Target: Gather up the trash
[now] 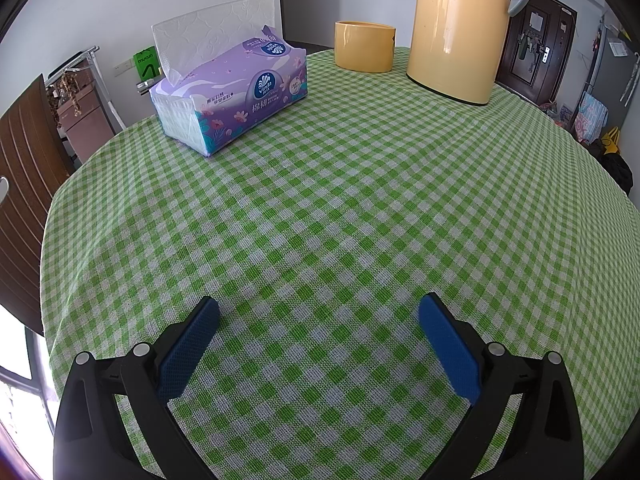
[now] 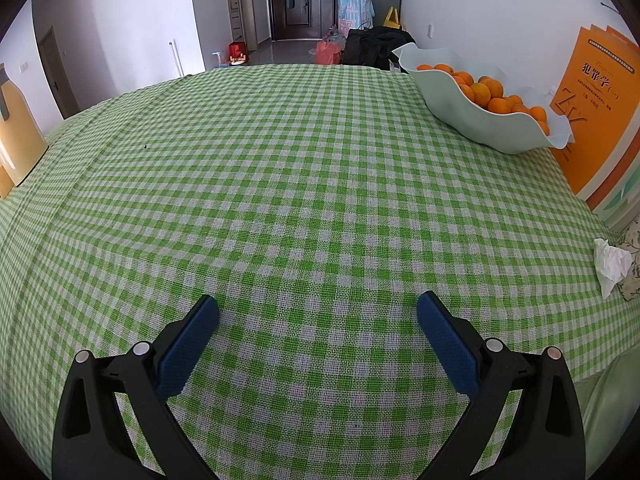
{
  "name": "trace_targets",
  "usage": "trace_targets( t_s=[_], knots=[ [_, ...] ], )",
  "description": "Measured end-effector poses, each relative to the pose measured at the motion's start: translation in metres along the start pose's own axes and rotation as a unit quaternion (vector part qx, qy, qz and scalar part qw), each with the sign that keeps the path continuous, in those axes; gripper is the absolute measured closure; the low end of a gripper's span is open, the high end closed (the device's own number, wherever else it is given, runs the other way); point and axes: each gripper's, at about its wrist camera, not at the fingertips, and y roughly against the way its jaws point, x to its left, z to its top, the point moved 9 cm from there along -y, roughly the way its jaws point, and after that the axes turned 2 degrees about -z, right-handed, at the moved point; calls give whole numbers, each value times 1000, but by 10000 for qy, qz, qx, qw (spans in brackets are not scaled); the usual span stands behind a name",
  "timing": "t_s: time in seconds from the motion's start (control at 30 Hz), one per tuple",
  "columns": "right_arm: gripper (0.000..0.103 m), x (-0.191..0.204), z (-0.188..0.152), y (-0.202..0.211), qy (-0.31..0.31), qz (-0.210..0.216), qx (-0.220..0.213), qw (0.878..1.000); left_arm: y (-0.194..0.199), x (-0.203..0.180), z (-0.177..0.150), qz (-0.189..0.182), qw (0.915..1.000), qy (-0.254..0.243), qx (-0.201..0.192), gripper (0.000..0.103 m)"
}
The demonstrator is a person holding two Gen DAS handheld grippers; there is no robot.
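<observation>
A crumpled white tissue (image 2: 610,264) lies at the far right edge of the green checked tablecloth (image 2: 300,184) in the right wrist view, well to the right of my right gripper (image 2: 318,312). That gripper is open, with nothing between its blue pads. In the left wrist view my left gripper (image 1: 319,314) is also open and empty above the cloth (image 1: 340,200). A short yellow round container (image 1: 365,47) stands at the table's far side, beyond the left gripper. No trash shows in the left wrist view.
A purple tissue pack (image 1: 230,92) sits far left and a tall yellow thermos (image 1: 460,28) far right in the left wrist view. The right wrist view has a pale bowl of oranges (image 2: 488,104), an upright orange book (image 2: 596,112) and the thermos (image 2: 18,132) at left.
</observation>
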Motion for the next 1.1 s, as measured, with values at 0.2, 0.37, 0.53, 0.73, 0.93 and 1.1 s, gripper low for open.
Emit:
trace_targets(
  t_s=[0.2, 0.37, 0.53, 0.73, 0.93, 1.1],
  knots=[
    [7, 0, 0, 0, 0, 0, 0, 10000, 0, 0, 0, 0, 10000, 0, 0, 6],
    [7, 0, 0, 0, 0, 0, 0, 10000, 0, 0, 0, 0, 10000, 0, 0, 6],
    [7, 0, 0, 1, 0, 0, 0, 10000, 0, 0, 0, 0, 10000, 0, 0, 6],
    [7, 0, 0, 1, 0, 0, 0, 10000, 0, 0, 0, 0, 10000, 0, 0, 6],
    [7, 0, 0, 1, 0, 1, 0, 10000, -1, 1, 1, -22, 10000, -25, 0, 6],
    [7, 0, 0, 1, 0, 1, 1, 10000, 0, 0, 0, -34, 10000, -41, -1, 6]
  ],
)
